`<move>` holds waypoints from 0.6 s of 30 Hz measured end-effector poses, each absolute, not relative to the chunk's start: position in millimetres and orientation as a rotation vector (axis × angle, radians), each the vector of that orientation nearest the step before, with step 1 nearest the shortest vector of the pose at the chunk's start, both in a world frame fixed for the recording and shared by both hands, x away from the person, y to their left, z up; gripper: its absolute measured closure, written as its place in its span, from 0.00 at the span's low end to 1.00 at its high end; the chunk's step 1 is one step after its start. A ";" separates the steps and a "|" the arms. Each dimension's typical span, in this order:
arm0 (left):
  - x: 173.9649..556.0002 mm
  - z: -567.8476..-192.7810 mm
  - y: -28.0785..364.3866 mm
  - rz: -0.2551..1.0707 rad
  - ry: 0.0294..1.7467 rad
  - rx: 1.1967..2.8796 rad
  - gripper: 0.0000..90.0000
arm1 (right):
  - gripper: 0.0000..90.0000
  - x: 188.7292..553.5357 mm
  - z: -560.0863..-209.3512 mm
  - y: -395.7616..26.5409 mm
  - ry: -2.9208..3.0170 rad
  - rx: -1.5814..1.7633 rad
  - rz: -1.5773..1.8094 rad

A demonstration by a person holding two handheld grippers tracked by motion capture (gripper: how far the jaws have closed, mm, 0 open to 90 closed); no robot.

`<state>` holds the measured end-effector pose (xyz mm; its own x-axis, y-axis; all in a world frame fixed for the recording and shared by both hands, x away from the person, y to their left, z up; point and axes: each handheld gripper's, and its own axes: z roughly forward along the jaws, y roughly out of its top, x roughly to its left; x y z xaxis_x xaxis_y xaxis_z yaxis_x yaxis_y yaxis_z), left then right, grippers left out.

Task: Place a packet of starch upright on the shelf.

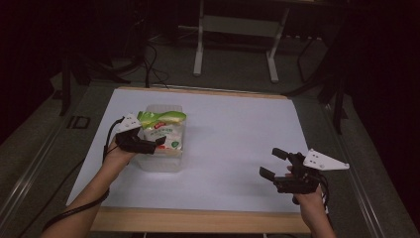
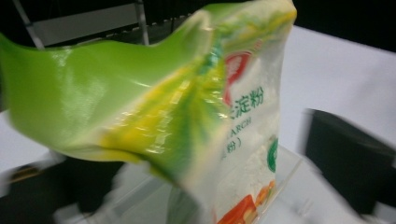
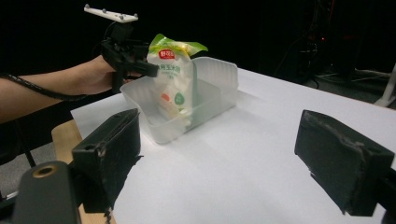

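Observation:
A green and white bag of starch point(image 1: 166, 133) stands upright in a clear plastic container point(image 1: 159, 166) at the table's left. My left gripper point(image 1: 156, 145) is open, its jaws spread wide on either side of the bag's upper part. In the left gripper view the bag point(image 2: 187, 116) is close and blurred, above the container's rim point(image 2: 290, 171). My right gripper point(image 1: 268, 162) hangs open and empty over the table's right front. The right gripper view shows the bag point(image 3: 173, 84), the container point(image 3: 161, 125) and the left gripper point(image 3: 147, 70) beyond my right gripper's jaws.
A white sheet point(image 1: 233, 134) covers the table, with a wooden edge point(image 1: 198, 220) along the front. Behind the table stands a white metal frame point(image 1: 235, 25) on a dark floor with cables.

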<state>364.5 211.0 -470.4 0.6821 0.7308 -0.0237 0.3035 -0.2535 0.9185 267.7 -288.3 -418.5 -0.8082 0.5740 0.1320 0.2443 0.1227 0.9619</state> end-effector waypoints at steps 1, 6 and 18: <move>364.3 -468.7 213.4 0.482 0.835 1.824 0.01 | 0.16 267.7 -418.5 -288.3 2.132 0.804 1.740; 358.2 -456.3 226.4 0.471 0.867 1.748 0.01 | 0.16 267.3 -418.2 -289.2 2.131 0.804 1.736; 317.7 -440.7 238.3 0.519 0.873 1.732 0.01 | 0.16 266.0 -420.0 -284.2 2.153 0.798 1.732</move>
<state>317.7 238.3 -440.7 0.6356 0.7682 -0.0765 0.2996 -0.1540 0.9416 266.0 -284.2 -420.0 -0.8135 0.5663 0.1322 0.2503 0.1358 0.9586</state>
